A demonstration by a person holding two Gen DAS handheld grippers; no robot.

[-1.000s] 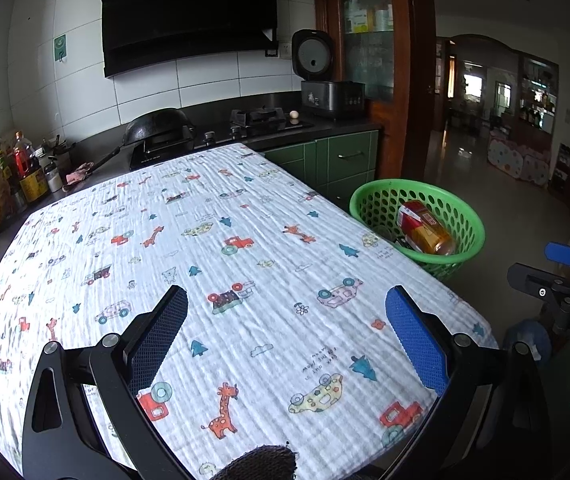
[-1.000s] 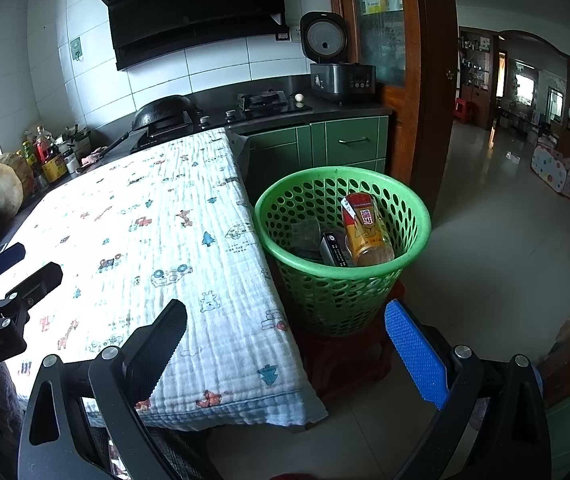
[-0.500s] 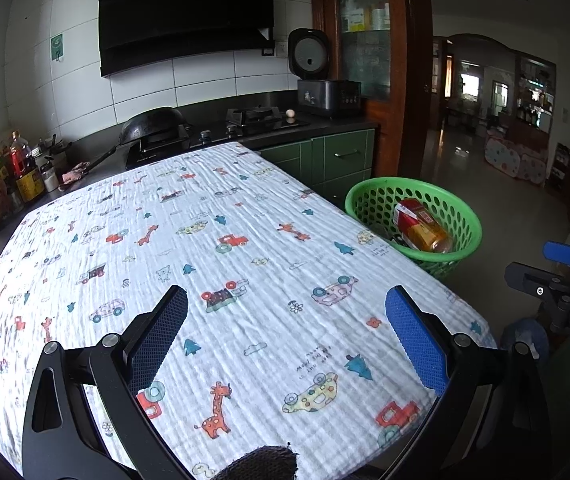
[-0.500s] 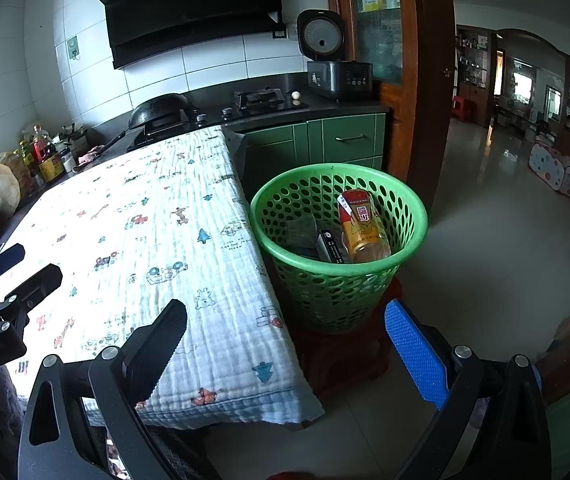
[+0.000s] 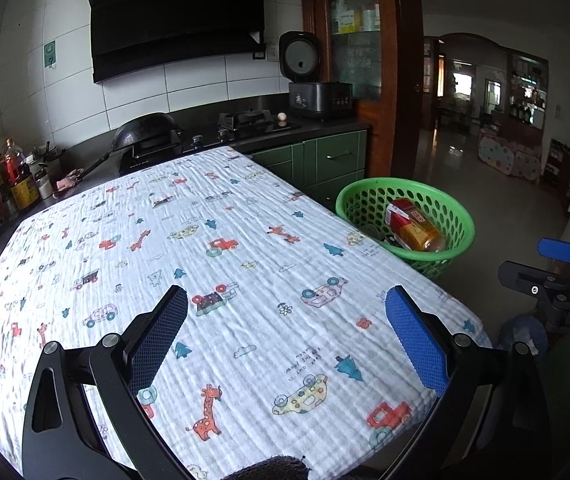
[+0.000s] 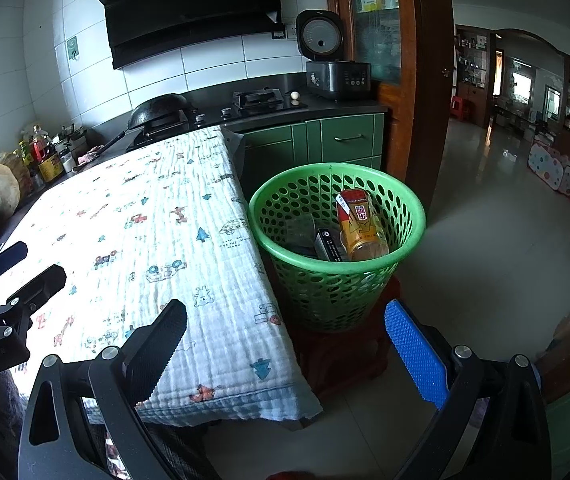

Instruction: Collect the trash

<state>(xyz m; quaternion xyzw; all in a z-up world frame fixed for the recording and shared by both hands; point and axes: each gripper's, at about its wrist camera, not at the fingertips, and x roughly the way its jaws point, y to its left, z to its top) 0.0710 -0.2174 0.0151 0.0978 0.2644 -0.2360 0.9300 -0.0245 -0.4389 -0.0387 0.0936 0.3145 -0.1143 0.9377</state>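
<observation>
Left gripper [image 5: 285, 336] hovers over the patterned cloth [image 5: 221, 264] on the worktop, jaws wide apart, nothing between them. Right gripper [image 6: 285, 344] hangs off the worktop's corner, jaws apart too, empty. Beyond it, the green basket [image 6: 349, 292] sits on a red stool [image 6: 341, 352], with a yellow can [image 6: 359, 228] and a dark packet [image 6: 329, 244] inside. Stove [image 6: 259, 100] at the back.

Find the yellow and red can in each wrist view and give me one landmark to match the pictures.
Left wrist: the can lies tilted inside the green basket, right of centre, past the table's edge.
Right wrist: the can stands tilted in the basket, centre frame.
Shared landmark: the rice cooker on the counter.
</observation>
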